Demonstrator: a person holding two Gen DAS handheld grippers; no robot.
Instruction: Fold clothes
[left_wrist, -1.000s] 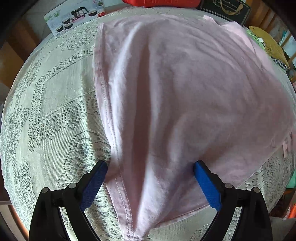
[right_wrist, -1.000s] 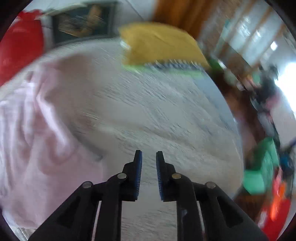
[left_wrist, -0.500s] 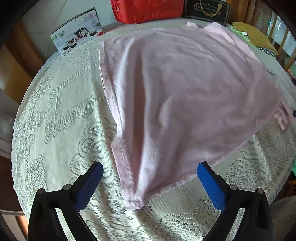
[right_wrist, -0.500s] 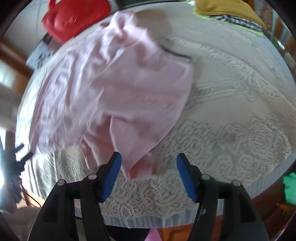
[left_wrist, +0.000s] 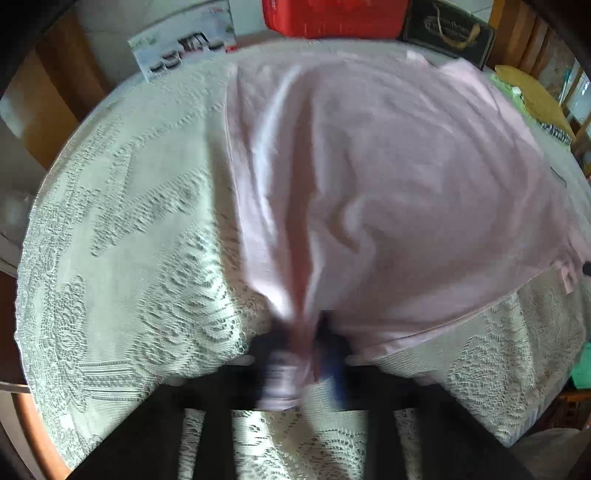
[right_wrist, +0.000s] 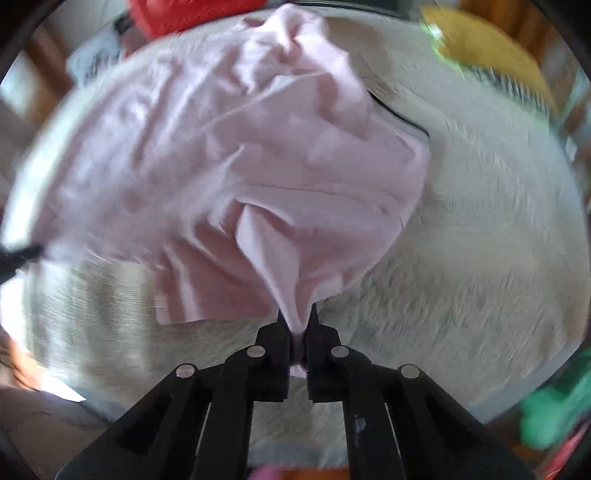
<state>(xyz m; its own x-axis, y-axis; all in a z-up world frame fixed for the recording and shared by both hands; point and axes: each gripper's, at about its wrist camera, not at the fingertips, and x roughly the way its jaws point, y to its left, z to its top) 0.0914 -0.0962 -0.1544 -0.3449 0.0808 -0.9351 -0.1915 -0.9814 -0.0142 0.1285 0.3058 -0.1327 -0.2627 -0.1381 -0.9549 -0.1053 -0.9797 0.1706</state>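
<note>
Pink shirt (right_wrist: 258, 155) corners pinched in both grippers.

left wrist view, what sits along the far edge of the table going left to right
white printed box → red bag → dark framed picture → yellow cloth

**Soft cloth on lace, hard plastic at the edges**

The pink garment (left_wrist: 388, 192) is thin, matt woven cloth, creased and limp; the tablecloth (left_wrist: 129, 258) beneath is cream lace, rough and openwork; the right gripper (right_wrist: 297, 332) is matt black plastic with dull metal pins; at the table's far edge, a red container (left_wrist: 332, 16) looks like smooth plastic, and a printed box (left_wrist: 184, 48) like glossy card.
</note>
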